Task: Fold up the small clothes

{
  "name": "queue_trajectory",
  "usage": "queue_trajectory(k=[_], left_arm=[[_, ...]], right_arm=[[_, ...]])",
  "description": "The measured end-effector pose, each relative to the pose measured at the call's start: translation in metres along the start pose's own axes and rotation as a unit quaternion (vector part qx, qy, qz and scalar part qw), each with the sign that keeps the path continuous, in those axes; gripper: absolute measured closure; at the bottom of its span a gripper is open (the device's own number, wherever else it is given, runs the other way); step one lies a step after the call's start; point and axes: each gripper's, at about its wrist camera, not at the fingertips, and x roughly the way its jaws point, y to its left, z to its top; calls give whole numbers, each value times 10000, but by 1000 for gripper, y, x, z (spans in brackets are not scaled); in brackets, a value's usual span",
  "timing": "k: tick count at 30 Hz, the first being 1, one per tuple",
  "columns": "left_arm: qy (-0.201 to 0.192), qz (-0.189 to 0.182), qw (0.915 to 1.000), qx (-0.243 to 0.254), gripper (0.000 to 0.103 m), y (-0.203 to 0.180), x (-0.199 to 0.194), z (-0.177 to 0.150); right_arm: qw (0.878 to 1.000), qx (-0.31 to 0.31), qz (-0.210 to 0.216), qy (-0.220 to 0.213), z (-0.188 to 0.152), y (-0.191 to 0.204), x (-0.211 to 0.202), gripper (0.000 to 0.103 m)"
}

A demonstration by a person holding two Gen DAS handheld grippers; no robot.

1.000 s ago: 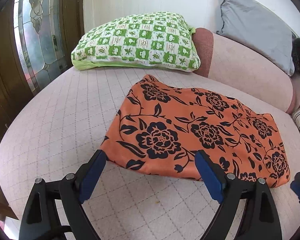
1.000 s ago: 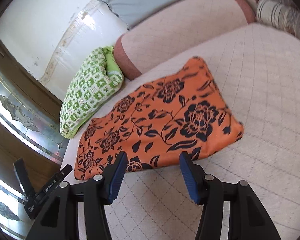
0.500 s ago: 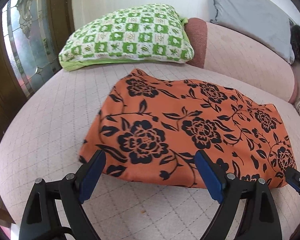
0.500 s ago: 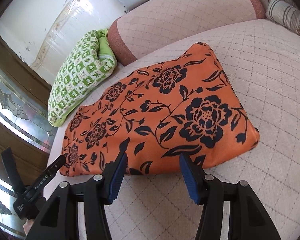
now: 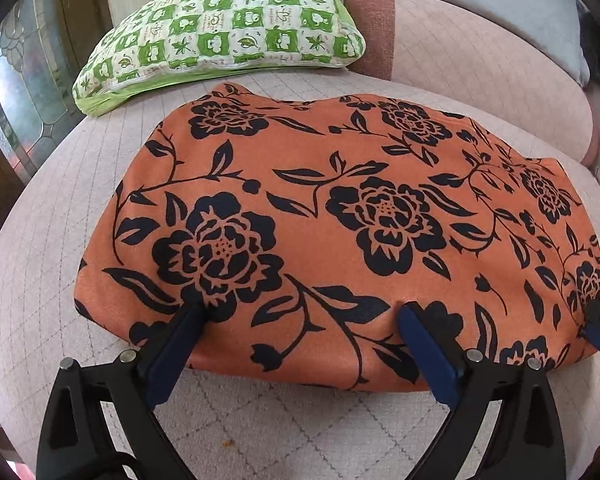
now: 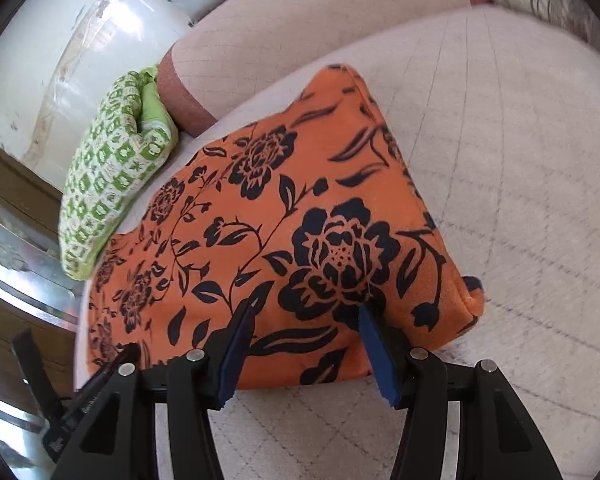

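— Where is the orange black-flowered folded cloth [image 5: 340,216] lying?
— On the pale quilted couch seat [image 5: 52,216], long axis running across both spread, empty grippers, left gripper [image 5: 300,320] and right gripper [image 6: 306,316], near hem between their tips.

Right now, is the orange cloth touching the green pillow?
Apart. The left wrist view shows a strip of bare cushion between the orange cloth and the green pillow.

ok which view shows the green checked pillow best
The left wrist view: the green checked pillow lies broad and sharp, its top face and pattern clear, behind the orange floral garment. In the right wrist view the pillow is edge-on, squeezed and slightly blurred at left.
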Motion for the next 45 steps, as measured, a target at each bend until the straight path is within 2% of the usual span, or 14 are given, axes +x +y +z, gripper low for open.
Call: queue_trajectory(k=[4,8,13,22,25,29,38,45], left_arm=[[-13,-44,10000,-28,5,7,-12,-1],[-264,269,9993,16,5,25,-27,-1],[-466,473,9972,-344,5,59,-40,0],[-206,797,9956,-452,5,74,-19,1],[168,743,9963,-387,4,75,-1,-1],[289,504,9961,-663,3,86,4,1],[-185,611,9958,-659,3,92,-21,3],[-251,611,9949,-761,3,107,-32,-2]], right_arm=[[10000,27,61,-51,-2,4,-7,44],[9992,-192,299,-193,-7,17,-16,44],[9984,-354,375,-233,-15,33,-17,44],[9977,-223,627,-93,-20,47,-7,44],[9979,-152,617,104,-21,49,5,44],[9982,-143,412,403,-21,48,23,44],[9975,-202,604,309,-22,49,3,44],[9974,-269,566,357,-29,37,-11,42]])
